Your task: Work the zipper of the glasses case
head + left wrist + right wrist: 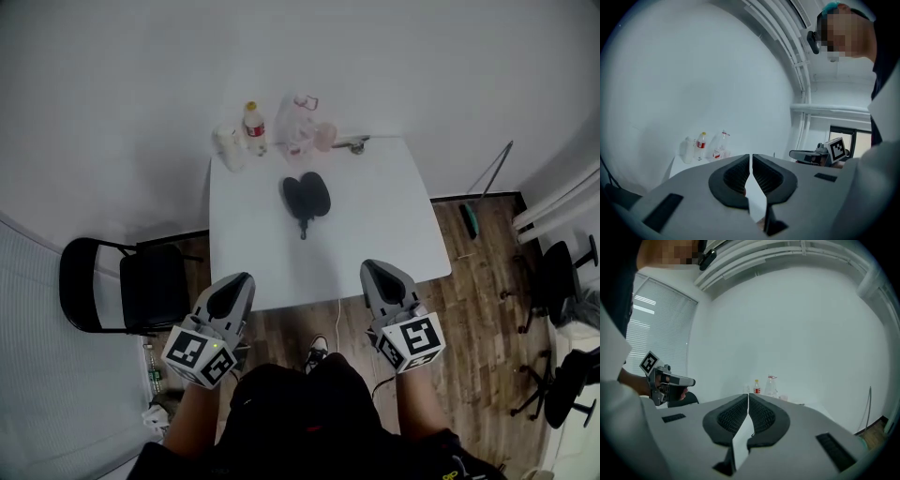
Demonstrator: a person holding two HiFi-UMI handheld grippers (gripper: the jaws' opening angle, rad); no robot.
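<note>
Two closed, empty: left claw (pixel 240 281), right claw (pixel 372 270); glasses case (pixel 307 195) well ahead on table (pixel 375 220), possibly open.

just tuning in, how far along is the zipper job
Done: nothing visible; the glasses case lies on the table, zipper state unclear. In hand: nothing; left tongs and right tongs are shut, empty, short of the case. Left: reach it and work the zipper.

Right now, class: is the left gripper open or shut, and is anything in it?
Shut. In its own view the left gripper has its two ribbed pads closed tip to tip, with nothing between them.
</note>
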